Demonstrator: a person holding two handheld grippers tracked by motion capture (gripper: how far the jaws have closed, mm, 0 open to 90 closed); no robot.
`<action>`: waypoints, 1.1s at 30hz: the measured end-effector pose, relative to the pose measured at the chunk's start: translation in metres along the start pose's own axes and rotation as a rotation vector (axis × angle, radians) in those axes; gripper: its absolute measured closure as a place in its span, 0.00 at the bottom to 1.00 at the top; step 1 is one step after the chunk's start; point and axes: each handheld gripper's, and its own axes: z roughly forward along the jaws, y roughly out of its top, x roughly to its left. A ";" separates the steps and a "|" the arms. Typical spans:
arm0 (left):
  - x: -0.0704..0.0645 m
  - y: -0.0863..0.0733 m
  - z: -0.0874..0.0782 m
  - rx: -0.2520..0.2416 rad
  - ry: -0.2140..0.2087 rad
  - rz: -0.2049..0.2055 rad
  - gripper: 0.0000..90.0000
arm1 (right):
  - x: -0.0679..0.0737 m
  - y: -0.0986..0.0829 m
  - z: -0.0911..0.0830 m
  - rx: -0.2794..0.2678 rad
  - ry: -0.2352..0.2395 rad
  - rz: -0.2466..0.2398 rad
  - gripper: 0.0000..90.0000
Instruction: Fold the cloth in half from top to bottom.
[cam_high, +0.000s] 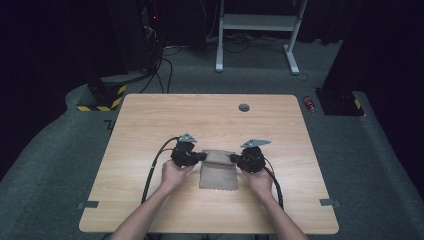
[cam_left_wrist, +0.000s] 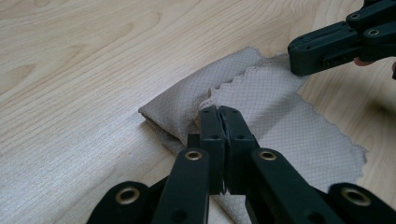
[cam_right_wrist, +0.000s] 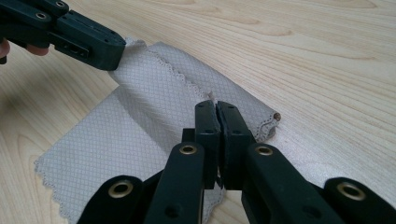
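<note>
A beige cloth (cam_high: 218, 171) with scalloped edges lies on the wooden table (cam_high: 150, 125), its far part folded back toward me. My left gripper (cam_high: 204, 156) is shut on the folded edge at the cloth's left corner (cam_left_wrist: 187, 100), with the jaws pressed together. At the right corner (cam_right_wrist: 252, 109) my right gripper (cam_high: 232, 159) is shut on the same folded edge. In the left gripper view the right gripper (cam_left_wrist: 299, 58) shows at the upper right, holding the cloth (cam_left_wrist: 289, 121). The left gripper (cam_right_wrist: 114, 53) shows at the upper left of the right gripper view, on the cloth (cam_right_wrist: 112, 135).
A round grommet hole (cam_high: 244, 107) sits near the table's far edge. Black cables (cam_high: 152, 167) trail from both grippers toward the near edge. Tape tabs (cam_high: 88, 204) mark the near corners. A red can (cam_high: 309, 103) lies on the floor beyond the table's right corner.
</note>
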 end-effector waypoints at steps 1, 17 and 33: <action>0.000 0.000 0.000 0.002 -0.001 0.003 0.98 | 0.000 -0.001 -0.001 -0.001 0.002 0.002 0.97; -0.009 -0.007 -0.008 -0.021 -0.006 0.010 0.98 | 0.004 -0.005 -0.009 -0.020 0.018 -0.005 0.97; -0.014 -0.013 -0.012 -0.035 -0.020 0.000 0.98 | 0.008 -0.011 -0.014 -0.037 0.032 -0.007 0.97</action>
